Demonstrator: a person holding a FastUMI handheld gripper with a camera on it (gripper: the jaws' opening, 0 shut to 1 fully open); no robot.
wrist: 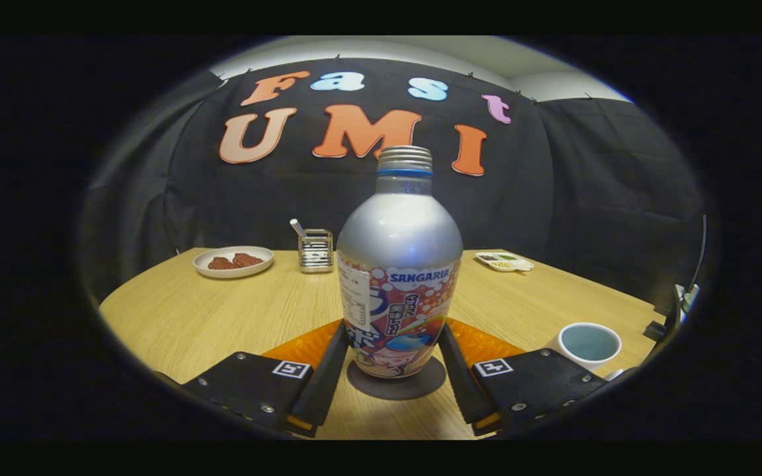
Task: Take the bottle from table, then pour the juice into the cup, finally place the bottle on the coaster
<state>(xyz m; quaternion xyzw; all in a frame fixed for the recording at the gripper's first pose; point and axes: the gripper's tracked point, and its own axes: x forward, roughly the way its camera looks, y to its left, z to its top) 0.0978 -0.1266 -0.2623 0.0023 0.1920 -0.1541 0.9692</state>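
Note:
A silver aluminium bottle point(399, 264) with a colourful label and an uncapped threaded neck stands upright on a dark round coaster point(397, 389). My gripper point(394, 334) has one finger against each side of the bottle's lower body, shut on it. A white cup point(587, 345) with a pale bluish inside sits on the table to the right, just beyond the right finger; whether it holds liquid is unclear.
An orange mat point(487, 345) lies under and behind the coaster on the wooden table point(222, 311). Farther back are a white plate with brown pieces point(233, 260), a metal holder with a utensil point(315, 250) and a small divided dish point(505, 261).

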